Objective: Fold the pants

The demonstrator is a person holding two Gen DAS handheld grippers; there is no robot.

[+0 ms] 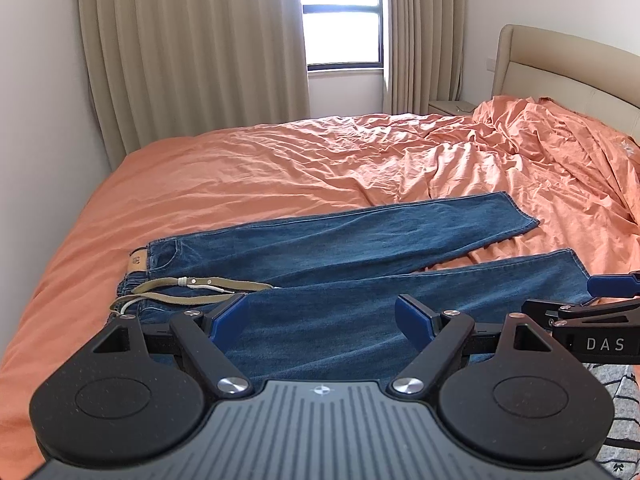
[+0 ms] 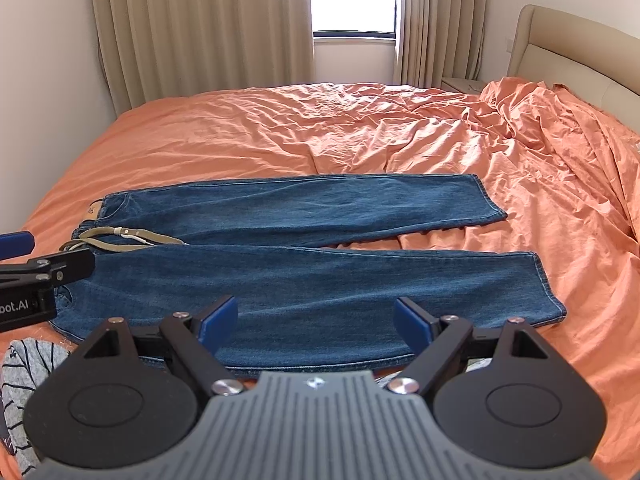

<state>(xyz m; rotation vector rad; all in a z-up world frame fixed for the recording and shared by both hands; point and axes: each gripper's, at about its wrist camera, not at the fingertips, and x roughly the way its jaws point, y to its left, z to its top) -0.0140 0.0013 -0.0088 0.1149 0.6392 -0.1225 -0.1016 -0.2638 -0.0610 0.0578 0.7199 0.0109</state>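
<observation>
Blue jeans [image 1: 340, 272] lie flat on the orange bed, waistband to the left with an olive drawstring [image 1: 188, 290], both legs spread to the right. They also show in the right wrist view [image 2: 304, 272]. My left gripper [image 1: 320, 318] is open and empty above the near leg by the waist. My right gripper [image 2: 316, 318] is open and empty above the near leg's lower half. Each gripper shows at the edge of the other's view.
The wrinkled orange bed sheet [image 2: 280, 128] covers the bed, bunched up at the right by the beige headboard [image 1: 568, 68]. A grey striped garment [image 2: 28, 364] lies at the near edge. Curtains [image 1: 192, 48] and a window stand behind the bed.
</observation>
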